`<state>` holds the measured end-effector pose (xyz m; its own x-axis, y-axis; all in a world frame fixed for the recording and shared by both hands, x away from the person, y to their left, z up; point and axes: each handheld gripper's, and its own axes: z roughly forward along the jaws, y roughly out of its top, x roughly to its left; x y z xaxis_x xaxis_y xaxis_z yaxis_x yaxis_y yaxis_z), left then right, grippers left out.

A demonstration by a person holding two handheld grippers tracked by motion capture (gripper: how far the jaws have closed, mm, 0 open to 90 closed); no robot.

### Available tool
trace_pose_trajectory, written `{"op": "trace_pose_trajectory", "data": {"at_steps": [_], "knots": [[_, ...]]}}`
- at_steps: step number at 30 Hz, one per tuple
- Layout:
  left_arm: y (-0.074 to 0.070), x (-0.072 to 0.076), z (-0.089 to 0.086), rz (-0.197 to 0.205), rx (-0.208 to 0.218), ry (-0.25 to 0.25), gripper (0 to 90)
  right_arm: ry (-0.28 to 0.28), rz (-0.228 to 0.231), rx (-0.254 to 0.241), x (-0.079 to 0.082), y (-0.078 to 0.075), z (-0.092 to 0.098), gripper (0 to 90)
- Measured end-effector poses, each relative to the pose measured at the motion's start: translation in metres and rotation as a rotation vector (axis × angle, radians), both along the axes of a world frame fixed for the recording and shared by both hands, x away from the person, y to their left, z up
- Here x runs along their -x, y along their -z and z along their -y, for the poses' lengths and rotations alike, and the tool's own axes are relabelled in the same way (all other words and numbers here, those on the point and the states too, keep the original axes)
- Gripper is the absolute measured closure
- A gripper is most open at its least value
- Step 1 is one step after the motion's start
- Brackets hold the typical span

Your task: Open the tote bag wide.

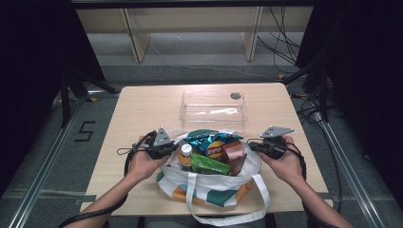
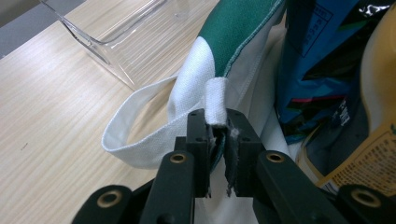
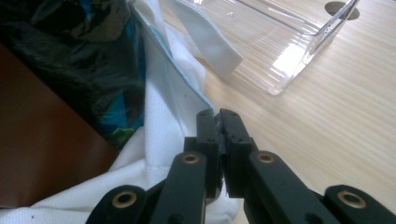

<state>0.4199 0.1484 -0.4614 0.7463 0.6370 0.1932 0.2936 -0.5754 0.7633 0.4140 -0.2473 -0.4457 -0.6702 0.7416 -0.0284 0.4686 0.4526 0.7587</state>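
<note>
Between L gripper (image 2: 219, 133) fingers: tote bag (image 2: 243, 42) rim, pinched; R gripper (image 3: 218, 123) fingers pinch opposite rim.

On the one wooden table (image 1: 142, 109) there are one cloth tote bag (image 1: 209, 187), one clear plastic tray (image 1: 213, 110), one bottle (image 1: 186, 156), one blue snack bag (image 1: 209, 138), one green packet (image 1: 209, 165), one brown box (image 1: 235, 156) and two grippers.

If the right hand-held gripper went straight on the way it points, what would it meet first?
Probably the clear plastic container. The right hand-held gripper, shut on the tote bag rim, points toward its near corner, though depth is unclear.
</note>
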Motion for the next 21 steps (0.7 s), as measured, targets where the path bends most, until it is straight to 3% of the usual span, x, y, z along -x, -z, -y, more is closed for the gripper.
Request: {"op": "trace_pose_trajectory", "data": {"at_steps": [1,4,7,8,9,13,17,18,21], "knots": [[0.0008,0.0006,0.0006,-0.006,0.007,-0.004,80.8,0.015,-0.023,-0.005,0.0008,0.0,-0.0001,88.2],[0.0009,0.0009,0.0007,-0.003,-0.01,-0.003,80.8,0.015,-0.02,-0.002,-0.0009,0.0021,-0.0002,88.3],[0.0015,0.0006,0.0002,-0.007,-0.012,0.001,80.8,0.029,-0.065,-0.003,0.0005,0.0007,-0.0015,88.3],[0.0022,0.0009,0.0006,-0.007,0.0,-0.003,80.8,0.03,-0.066,-0.004,0.0005,0.0009,-0.0016,88.3],[0.0025,0.0012,0.0007,-0.008,0.005,-0.004,80.8,0.016,-0.039,0.007,-0.0013,0.0023,-0.0004,88.3],[0.0033,0.0025,0.0008,-0.01,0.018,-0.012,80.7,0.018,-0.03,-0.002,-0.0022,0.0045,-0.0003,88.3],[0.0035,0.0021,0.0006,-0.012,0.026,-0.012,80.6,0.015,-0.034,-0.008,-0.0032,0.0057,0.0007,88.3],[0.0031,0.0021,0.0004,-0.011,0.027,-0.014,80.5,0.035,-0.075,-0.025,-0.001,0.0044,-0.0003,88.3],[-0.001,0.0031,-0.0015,-0.006,0.024,-0.02,79.2,0.029,-0.063,-0.04,-0.0013,0.0041,0.0019,87.6]]}}
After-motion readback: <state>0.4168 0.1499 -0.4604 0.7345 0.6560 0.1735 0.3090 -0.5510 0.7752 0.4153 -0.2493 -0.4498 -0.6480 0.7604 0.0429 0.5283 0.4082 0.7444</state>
